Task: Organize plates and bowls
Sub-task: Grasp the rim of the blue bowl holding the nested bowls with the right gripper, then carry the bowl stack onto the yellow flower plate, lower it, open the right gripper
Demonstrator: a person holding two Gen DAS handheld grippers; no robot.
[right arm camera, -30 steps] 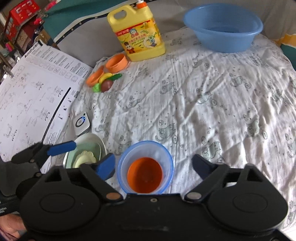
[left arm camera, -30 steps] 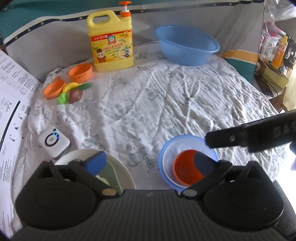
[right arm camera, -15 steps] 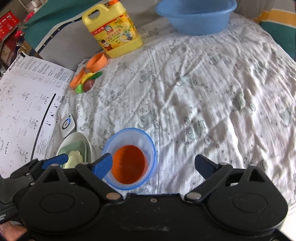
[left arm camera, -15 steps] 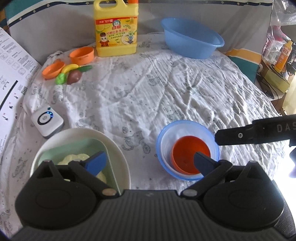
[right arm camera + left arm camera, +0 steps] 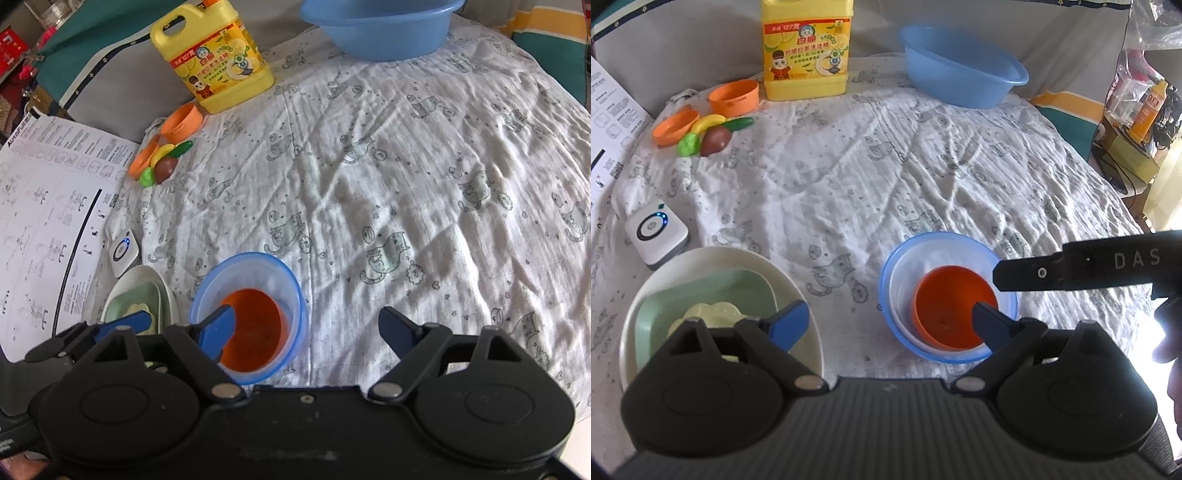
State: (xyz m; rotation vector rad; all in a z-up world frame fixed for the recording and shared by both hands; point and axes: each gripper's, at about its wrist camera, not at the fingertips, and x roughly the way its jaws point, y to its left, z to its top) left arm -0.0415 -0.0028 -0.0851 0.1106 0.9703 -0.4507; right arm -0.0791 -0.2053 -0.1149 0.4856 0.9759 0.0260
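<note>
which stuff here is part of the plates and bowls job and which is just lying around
Job:
blue bowl with orange bowl nested inside
white plate holding green dish
two small orange bowls
left gripper and right gripper, both open

Lying about:
detergent jug
blue basin
toy fruit
white gadget
printed sheet

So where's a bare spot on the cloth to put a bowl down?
The widest bare cloth lies between the blue basin and the nested blue bowl, stretching to the right edge. It is crowded on the left, around the toy fruit, white gadget and stacked plates.
</note>
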